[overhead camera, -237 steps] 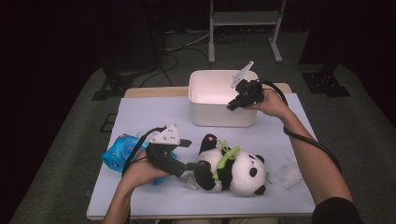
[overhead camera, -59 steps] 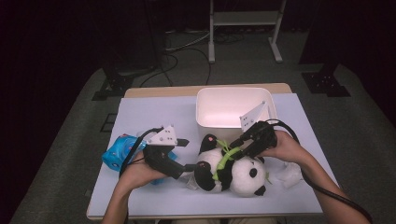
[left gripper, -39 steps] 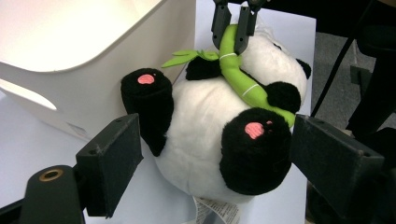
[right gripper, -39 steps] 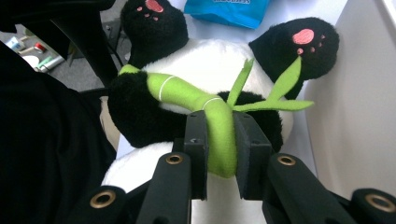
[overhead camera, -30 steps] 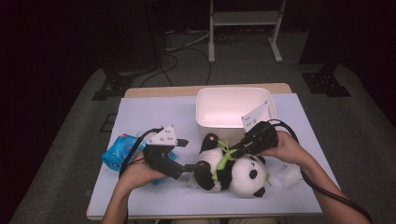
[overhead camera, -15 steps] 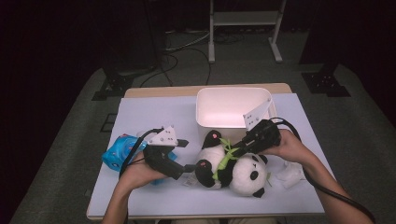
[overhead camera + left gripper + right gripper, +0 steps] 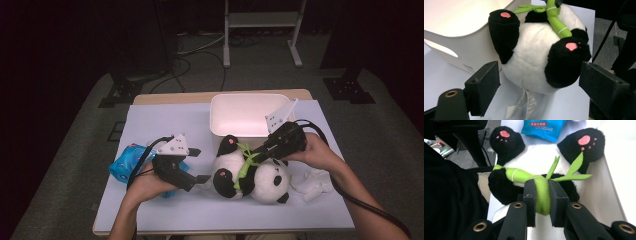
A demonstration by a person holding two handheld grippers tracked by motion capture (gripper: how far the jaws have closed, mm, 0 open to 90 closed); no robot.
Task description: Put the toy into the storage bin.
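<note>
Raised a little since a second ago: panda [image 7: 250, 172], feet end tipped up off the tabletop [image 7: 165, 122], just in front of the bin [image 7: 245, 112]. Lifted by its green bamboo stalk [image 7: 541, 192], pinched tight between the right gripper [image 7: 541, 202] fingers [image 7: 530, 200], probably because the stalk gives a narrow, firm handle on a round soft body. Left gripper [image 7: 536, 92] held level at the panda's bottom, fingers [image 7: 484, 85] spread wide to either side, touching nothing, likely ready to steady it. Blue packet [image 7: 125, 162] behind the left hand; white crumpled bit [image 7: 312, 182] at the right.
</note>
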